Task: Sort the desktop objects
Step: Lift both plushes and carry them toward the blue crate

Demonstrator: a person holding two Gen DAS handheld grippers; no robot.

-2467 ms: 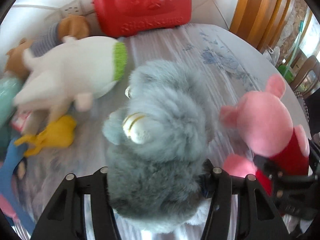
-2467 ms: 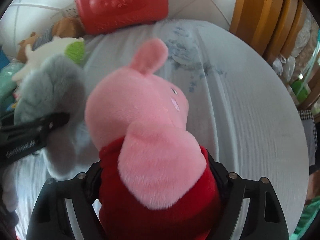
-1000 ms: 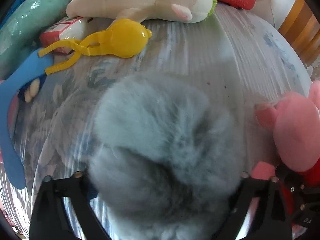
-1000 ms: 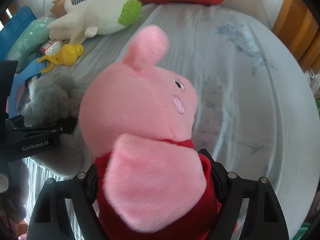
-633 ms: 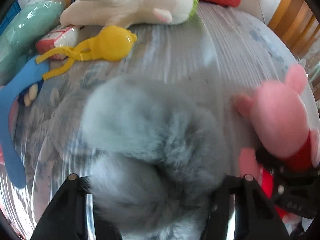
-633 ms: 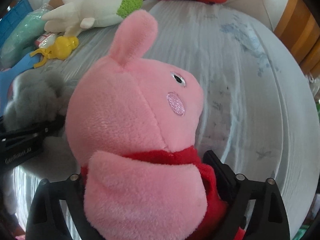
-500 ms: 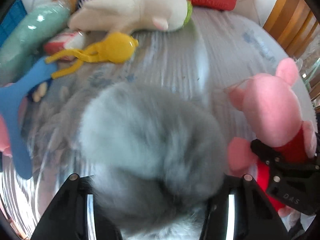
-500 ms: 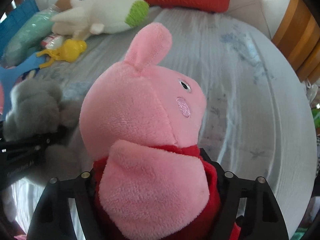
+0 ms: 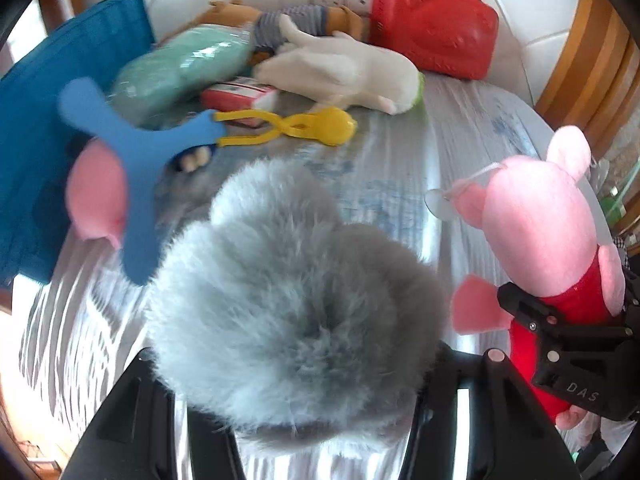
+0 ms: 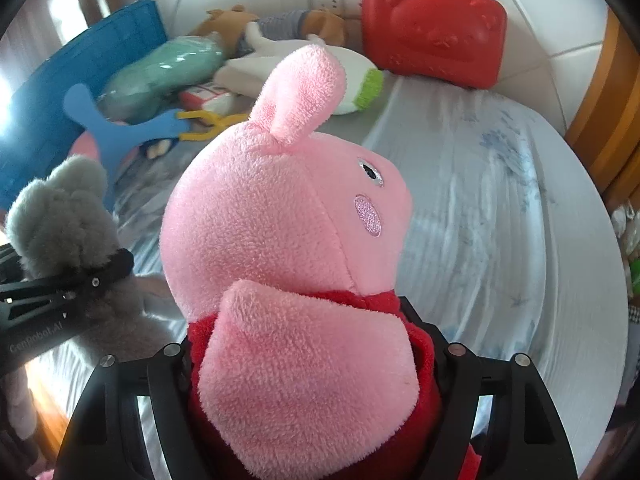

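A fluffy grey plush fills the lower middle of the left wrist view. My left gripper is shut on its lower part and holds it above the table. The plush hides the pads. A pink pig plush in a red dress is held upright by my right gripper, whose fingers press on the red body. In the left wrist view the pig and the right gripper sit at the right. The right wrist view has the grey plush at its left edge.
The round table has a pale floral cloth. At the back lie a red bag, a white plush, yellow tongs, a blue flat toy and a teal bundle. A blue basket stands left, a wooden chair right.
Both grippers have lifted and drawn back with their toys, so more of the back wall and basket shows. The left jaws have narrowed onto the grey plush.
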